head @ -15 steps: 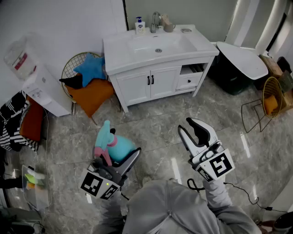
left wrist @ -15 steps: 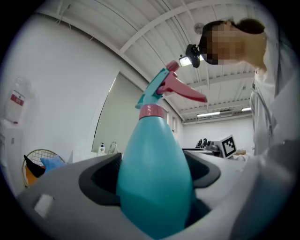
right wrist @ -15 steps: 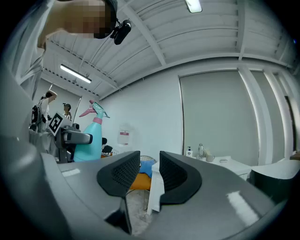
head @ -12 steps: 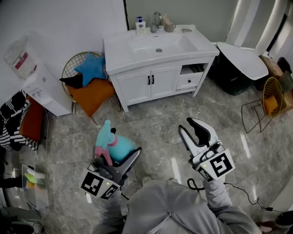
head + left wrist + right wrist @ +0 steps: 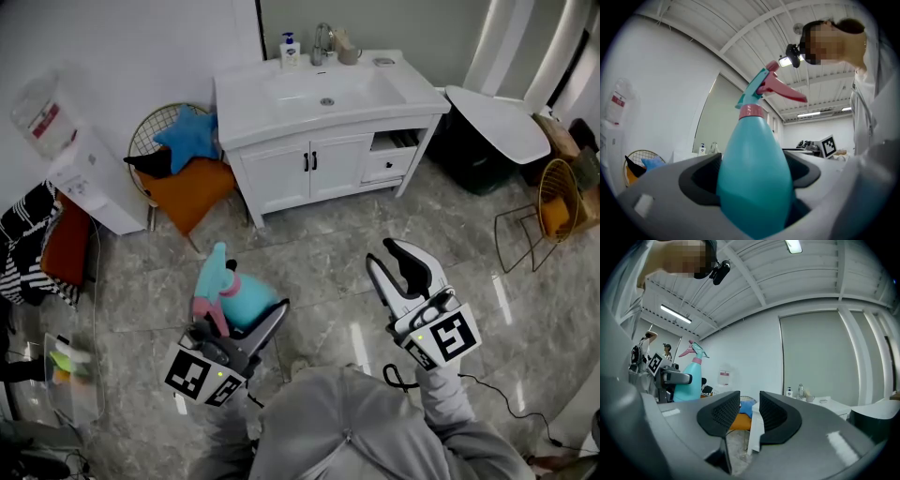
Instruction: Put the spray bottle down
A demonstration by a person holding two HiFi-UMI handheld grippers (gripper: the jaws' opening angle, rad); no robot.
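In the head view, the left gripper [image 5: 242, 317] is clamped on the spray bottle [image 5: 232, 291], a teal bottle with a pink trigger, held upright in the air above the grey marble floor [image 5: 319, 253]. The right gripper [image 5: 388, 262] is raised beside it, well apart from the bottle, with its jaws a little apart and nothing between them. Beyond both stands a white sink cabinet [image 5: 323, 159] with a tap [image 5: 321, 42] and a soap bottle [image 5: 289, 50] on its top. To its left is a wire chair [image 5: 150, 141] with a blue star cushion [image 5: 186, 138] and an orange cushion [image 5: 187, 195].

In the left gripper view, the teal body of the spray bottle [image 5: 754, 173] fills the space between the two dark pads, which press on it from both sides. Its pink trigger [image 5: 783, 90] points to the right.

In the right gripper view, the two black pads [image 5: 722, 412] face each other across a narrow gap, through which the floor shows. The held bottle appears far off at the left.
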